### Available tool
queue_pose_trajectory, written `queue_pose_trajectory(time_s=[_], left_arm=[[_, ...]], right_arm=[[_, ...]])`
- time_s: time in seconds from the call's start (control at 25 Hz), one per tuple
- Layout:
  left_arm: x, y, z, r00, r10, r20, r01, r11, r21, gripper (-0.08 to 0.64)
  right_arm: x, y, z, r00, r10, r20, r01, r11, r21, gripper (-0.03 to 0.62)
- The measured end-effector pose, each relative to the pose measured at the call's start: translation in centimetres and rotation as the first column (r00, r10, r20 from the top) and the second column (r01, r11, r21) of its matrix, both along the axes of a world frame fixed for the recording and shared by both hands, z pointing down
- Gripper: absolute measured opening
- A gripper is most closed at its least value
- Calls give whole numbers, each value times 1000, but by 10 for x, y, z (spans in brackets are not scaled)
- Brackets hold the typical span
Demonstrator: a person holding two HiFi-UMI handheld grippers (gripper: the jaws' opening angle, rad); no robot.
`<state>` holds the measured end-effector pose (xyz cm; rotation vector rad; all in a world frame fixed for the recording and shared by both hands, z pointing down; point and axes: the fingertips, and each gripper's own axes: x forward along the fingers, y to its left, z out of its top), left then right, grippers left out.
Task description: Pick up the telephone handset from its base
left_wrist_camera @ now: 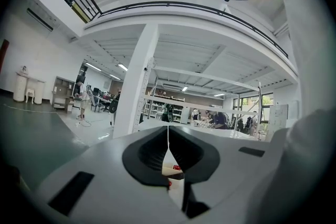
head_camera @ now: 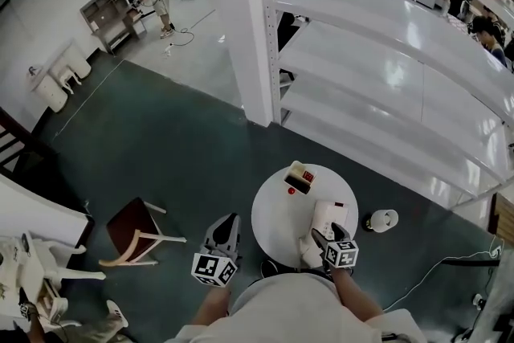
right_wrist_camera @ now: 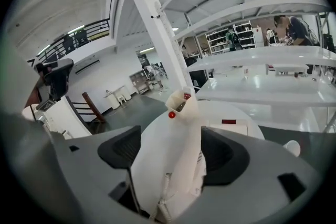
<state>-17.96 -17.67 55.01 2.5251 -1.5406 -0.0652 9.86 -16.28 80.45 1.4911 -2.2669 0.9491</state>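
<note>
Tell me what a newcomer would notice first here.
The right gripper, jaws open, straddles the white phone on the round table, low in the head view. The left gripper hangs shut, left of the table. A white shelf rack fills the head view's right.

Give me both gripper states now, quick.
Left gripper: closed, empty.
Right gripper: open, jaws on either side of the telephone handset, not clamped on it.
</note>
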Motion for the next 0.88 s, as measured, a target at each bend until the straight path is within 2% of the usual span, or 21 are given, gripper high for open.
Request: queue_pose_trajectory(time_s=[0.52,0.88], left_arm=[[-17,2,3,999,-31,4,32,999,-18,21],[-28,1,1,999,-46,7,46,999,-27,21]], right_arm=[[6,-15,51,999,48,-22,-50,986,-159,364],[5,-23,66,994,99,-50,-108,969,-222,364]])
